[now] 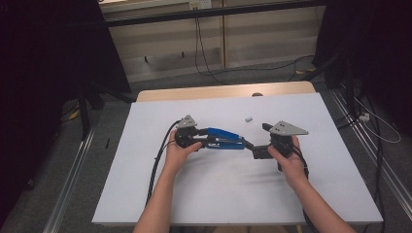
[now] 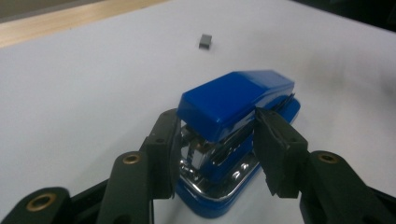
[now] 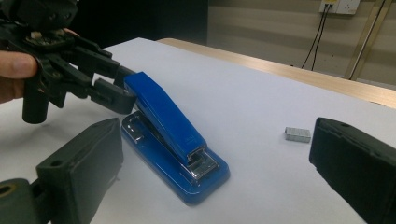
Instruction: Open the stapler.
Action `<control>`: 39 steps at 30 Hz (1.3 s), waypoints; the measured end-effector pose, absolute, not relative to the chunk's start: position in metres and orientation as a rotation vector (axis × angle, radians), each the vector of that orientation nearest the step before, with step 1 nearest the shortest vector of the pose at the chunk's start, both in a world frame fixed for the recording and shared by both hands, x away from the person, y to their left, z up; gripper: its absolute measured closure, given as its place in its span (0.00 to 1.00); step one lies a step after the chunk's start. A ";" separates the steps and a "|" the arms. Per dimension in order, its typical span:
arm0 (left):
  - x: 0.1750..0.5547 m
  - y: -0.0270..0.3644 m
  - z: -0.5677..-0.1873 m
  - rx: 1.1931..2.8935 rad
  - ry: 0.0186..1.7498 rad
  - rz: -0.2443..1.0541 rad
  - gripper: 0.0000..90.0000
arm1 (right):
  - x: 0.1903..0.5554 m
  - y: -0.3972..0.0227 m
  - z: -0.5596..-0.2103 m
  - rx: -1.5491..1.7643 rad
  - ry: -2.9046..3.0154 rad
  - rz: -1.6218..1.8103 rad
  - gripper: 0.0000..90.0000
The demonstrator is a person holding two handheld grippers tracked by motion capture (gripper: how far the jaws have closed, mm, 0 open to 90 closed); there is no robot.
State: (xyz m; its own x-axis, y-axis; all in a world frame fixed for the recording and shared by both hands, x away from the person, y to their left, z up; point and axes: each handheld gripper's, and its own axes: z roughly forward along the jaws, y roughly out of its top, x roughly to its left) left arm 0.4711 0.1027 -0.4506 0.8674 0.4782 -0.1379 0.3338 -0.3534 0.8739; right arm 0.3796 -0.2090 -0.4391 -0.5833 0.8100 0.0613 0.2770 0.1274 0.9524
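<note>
The blue stapler [image 1: 222, 138] lies at the centre of the high view on the white table [image 1: 145, 184], flat on its base, its hinge end toward the left gripper [image 1: 206, 141] and its mouth end toward the right gripper [image 1: 250, 145].

Left gripper: the jaws stand about half open, one on each side of the stapler's hinge end. In the left gripper view the pads sit against or just beside the blue top arm; firm contact cannot be confirmed there. In the right gripper view, upper left of the frame, one jaw does appear to touch the rear of the arm.

Right gripper: the jaws are wide open and hold nothing; the stapler's mouth end lies ahead of them, apart from both.

A small grey block of staples [image 3: 298, 134] lies loose on the table, middle right of the right gripper view, near the stapler's mouth end but apart from it.

Risks, as judged:
- A grip taken only on the hinged top arm could lift or swing that arm open rather than steady the body.
- The glossy plastic may slip between the pads, twisting the stapler on the table.
- A sweep by the right gripper could knock the staples away.

Hard to make out: the stapler's magazine is hidden under the closed arm, so whether it holds staples cannot be told. The left jaws' tips are partly masked by the stapler.
</note>
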 end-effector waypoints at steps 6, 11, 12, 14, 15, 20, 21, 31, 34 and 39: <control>0.471 0.104 -0.445 1.894 0.605 0.139 0.62 | 0.380 -0.205 -0.439 1.044 1.943 1.464 0.03; 0.470 0.101 -0.436 1.859 0.591 0.122 0.65 | 0.379 -0.198 -0.441 1.034 1.961 1.451 0.03; 0.470 0.101 -0.434 1.863 0.590 0.126 0.66 | 0.378 -0.195 -0.441 1.026 1.975 1.448 0.04; 0.471 0.098 -0.430 1.867 0.578 0.134 0.66 | 0.378 -0.192 -0.441 1.025 1.972 1.456 0.04; 0.471 0.097 -0.429 1.869 0.578 0.137 0.66 | 0.377 -0.190 -0.440 1.023 1.971 1.464 0.03; 0.469 0.093 -0.424 1.888 0.577 0.153 0.66 | 0.374 -0.172 -0.438 1.044 1.989 1.441 0.25; 0.469 0.093 -0.423 1.886 0.577 0.157 0.66 | 0.374 -0.172 -0.438 1.044 1.989 1.441 0.25; 0.469 0.090 -0.420 1.899 0.589 0.164 0.66 | 0.380 -0.142 -0.443 1.050 2.089 1.439 0.94; 0.469 0.088 -0.419 1.904 0.600 0.166 0.65 | 0.381 -0.137 -0.444 1.056 2.079 1.438 1.00; 0.469 0.088 -0.417 1.909 0.602 0.166 0.65 | 0.386 -0.133 -0.448 1.100 2.095 1.418 1.00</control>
